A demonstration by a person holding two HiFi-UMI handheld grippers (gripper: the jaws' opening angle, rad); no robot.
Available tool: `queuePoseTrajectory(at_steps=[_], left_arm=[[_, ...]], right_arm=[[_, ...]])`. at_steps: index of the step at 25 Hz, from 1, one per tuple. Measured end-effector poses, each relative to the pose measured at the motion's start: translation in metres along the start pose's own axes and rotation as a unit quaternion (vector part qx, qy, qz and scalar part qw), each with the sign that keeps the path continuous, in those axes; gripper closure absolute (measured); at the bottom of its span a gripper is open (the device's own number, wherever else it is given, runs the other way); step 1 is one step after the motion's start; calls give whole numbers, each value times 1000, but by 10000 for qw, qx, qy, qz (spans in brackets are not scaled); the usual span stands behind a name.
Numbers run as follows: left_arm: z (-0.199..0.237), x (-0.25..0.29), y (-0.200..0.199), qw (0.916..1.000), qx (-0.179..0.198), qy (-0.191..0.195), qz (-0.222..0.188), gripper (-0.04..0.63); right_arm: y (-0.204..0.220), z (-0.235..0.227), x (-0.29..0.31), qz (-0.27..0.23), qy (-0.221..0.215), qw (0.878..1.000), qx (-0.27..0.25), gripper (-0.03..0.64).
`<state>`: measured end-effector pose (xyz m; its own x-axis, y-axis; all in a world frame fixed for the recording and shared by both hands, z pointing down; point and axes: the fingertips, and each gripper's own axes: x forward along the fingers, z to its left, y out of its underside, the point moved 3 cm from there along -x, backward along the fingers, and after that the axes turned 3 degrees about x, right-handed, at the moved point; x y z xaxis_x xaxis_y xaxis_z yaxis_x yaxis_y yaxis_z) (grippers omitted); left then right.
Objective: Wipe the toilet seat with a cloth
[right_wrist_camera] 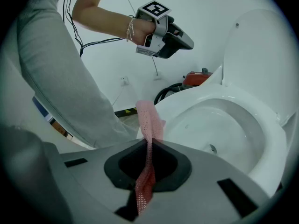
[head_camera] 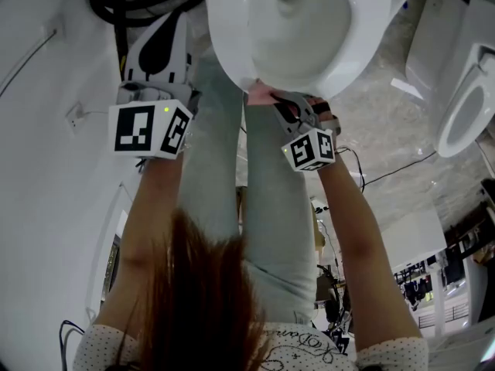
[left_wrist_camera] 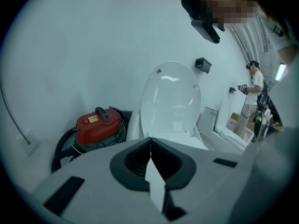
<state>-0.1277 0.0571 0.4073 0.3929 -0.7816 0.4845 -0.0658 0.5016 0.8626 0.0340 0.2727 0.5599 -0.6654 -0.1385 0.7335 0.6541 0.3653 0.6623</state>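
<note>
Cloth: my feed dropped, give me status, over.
Right tongs shut on pink cloth, at toilet rim front. Left tongs shut, empty, off to the side. Nothing in the way.

cloth: in the head view your right gripper covers all but a pink edge of it at the rim.
toilet bowl: the head view's top edge cuts off its far part.
second toilet: cut by the right edge.
vacuum cleaner: your left gripper hides its base; in the right gripper view only its red top shows past the bowl.
lid: its right side runs out of the picture.
distant person: too small to tell what they hold.
</note>
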Motion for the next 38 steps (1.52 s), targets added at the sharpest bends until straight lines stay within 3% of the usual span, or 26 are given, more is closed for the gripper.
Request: queuePoseTrajectory(at_steps=[12, 18, 24, 38], left_arm=[[5, -15, 14, 9996, -184, -142, 127, 603], [7, -16, 13, 9996, -223, -144, 107, 603], [15, -18, 13, 9995, -241, -172, 86, 603], [31, -26, 18, 9991, -275, -292, 111, 603]], right_arm=[[-20, -2, 18, -21, -134, 9997, -181, 592], [-30, -6, 26, -81, -575, 9980, -241, 592], [-40, -10, 34, -104, -999, 9929, -640, 593], [-59, -16, 51, -299, -1335, 9846, -1092, 594]])
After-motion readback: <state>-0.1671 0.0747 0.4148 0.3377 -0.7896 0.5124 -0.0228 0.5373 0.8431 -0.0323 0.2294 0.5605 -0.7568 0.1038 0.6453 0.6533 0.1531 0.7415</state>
